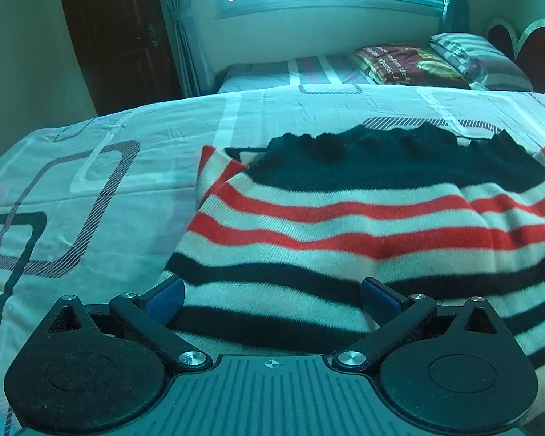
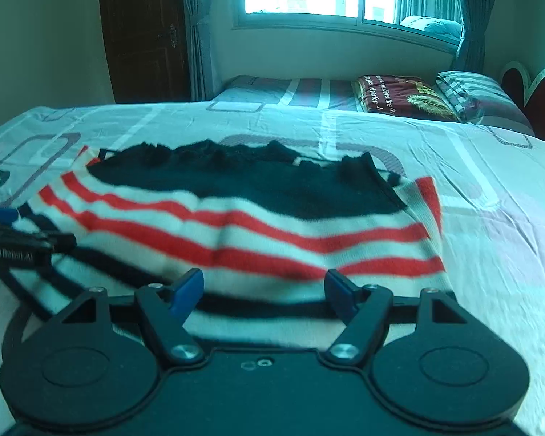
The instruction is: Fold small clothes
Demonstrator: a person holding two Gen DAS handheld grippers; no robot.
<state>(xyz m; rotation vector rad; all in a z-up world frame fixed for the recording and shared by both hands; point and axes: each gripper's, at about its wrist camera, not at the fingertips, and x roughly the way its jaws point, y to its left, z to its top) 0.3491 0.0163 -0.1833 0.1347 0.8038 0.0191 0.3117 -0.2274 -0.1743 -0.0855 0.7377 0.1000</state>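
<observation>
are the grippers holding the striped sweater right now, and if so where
Nothing is held. Both the left gripper and the right gripper are open, with the striped sweater lying on the bed between their spread fingers, unpinched.

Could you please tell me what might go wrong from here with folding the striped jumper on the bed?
1. The left hand-held gripper and right hand-held gripper both stand open over the red, white and navy striped knitted jumper; closing here may pinch only the top layer.
2. The jumper's dark far edge is rumpled, so a fold could end up uneven.
3. The patterned bedsheet may get caught too.
</observation>
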